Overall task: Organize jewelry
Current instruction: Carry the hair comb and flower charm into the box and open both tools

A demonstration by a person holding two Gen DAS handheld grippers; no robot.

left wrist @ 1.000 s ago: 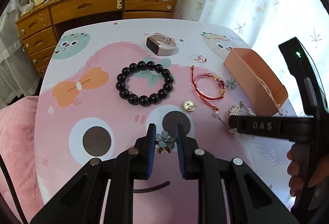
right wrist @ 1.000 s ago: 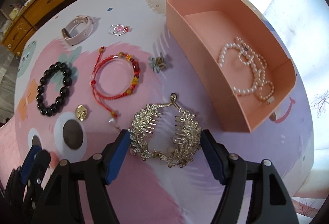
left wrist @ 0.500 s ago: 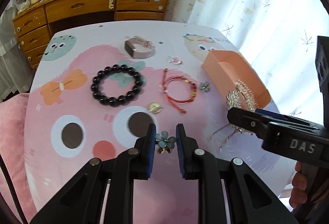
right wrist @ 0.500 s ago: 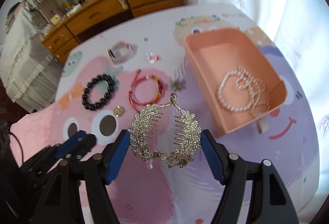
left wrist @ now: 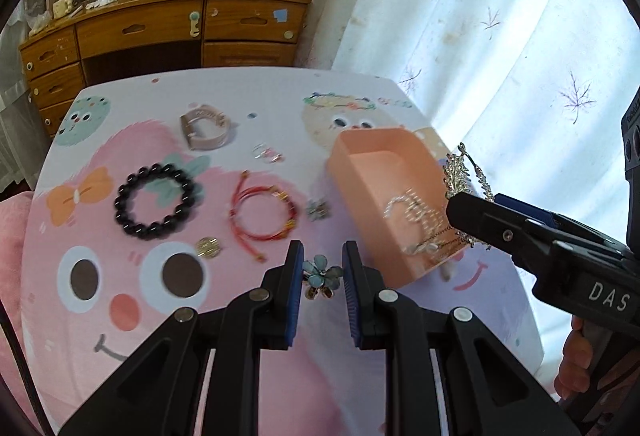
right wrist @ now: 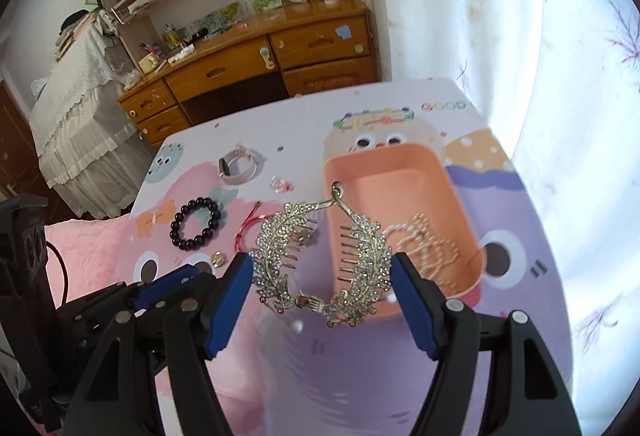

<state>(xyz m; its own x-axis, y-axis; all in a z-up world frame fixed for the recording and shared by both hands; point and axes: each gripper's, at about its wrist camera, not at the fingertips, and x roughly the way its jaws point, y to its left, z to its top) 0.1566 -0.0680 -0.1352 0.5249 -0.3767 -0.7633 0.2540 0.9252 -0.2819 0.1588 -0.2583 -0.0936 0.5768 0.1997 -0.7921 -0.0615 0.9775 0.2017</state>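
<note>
Here both grippers hang above the table (left wrist: 240, 88) with loads, and the risks run from left to right across it. At far left lies the bead bracelet (left wrist: 155, 201), with the watch (left wrist: 205, 127) beyond it and a coin charm (left wrist: 208, 247) nearer; then come the red cord bracelet (left wrist: 262, 212), a small ring (left wrist: 267, 153) and a second flower clip (left wrist: 319, 208). All of these lie loose on the cloth, outside the box (left wrist: 360, 196).

The left gripper (left wrist: 320, 276) is pinched narrow on a blue flower clip (left wrist: 321, 273), held in the air short of the box's near corner. The clip is small and caught only by its petals, so it could twist out and drop among the loose pieces, I judge.

Right of that, the peach box holds a pearl strand (right wrist: 430, 246). The right gripper (right wrist: 322, 286) grips a leaf hair comb (right wrist: 320, 260) across its full width, jaws set wide, over the box's near left rim. This is the greater hazard, in my view: the comb is springy and curved and held only at its outer edges, so it may pop free. Its teeth could also snag the pearls on landing, and its hanging drop could catch the rim. The two grippers sit close together, so a knock between them seems possible if both go for the box at once.
</note>
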